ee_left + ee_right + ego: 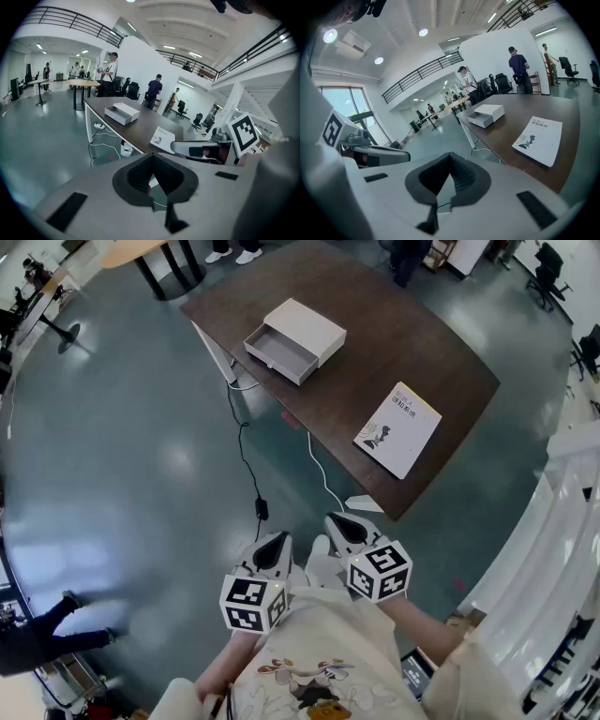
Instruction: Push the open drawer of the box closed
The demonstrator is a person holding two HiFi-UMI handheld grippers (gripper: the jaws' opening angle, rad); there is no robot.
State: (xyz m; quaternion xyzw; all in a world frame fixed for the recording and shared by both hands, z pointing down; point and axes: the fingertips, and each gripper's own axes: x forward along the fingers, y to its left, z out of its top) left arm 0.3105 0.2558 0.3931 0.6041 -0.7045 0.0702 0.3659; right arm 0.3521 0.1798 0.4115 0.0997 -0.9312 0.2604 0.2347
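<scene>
A white box lies at the far end of the dark brown table, its grey drawer pulled out toward the table's left edge. The same box shows small in the left gripper view and the right gripper view. Both grippers hang close to my body over the floor, well short of the table. My left gripper is shut with nothing in it, its jaws meeting at the tip. My right gripper is likewise shut and empty.
A white book lies on the near right part of the table. Black and white cables trail over the floor from under the table. A white curved railing runs along the right. Several people stand beyond the table.
</scene>
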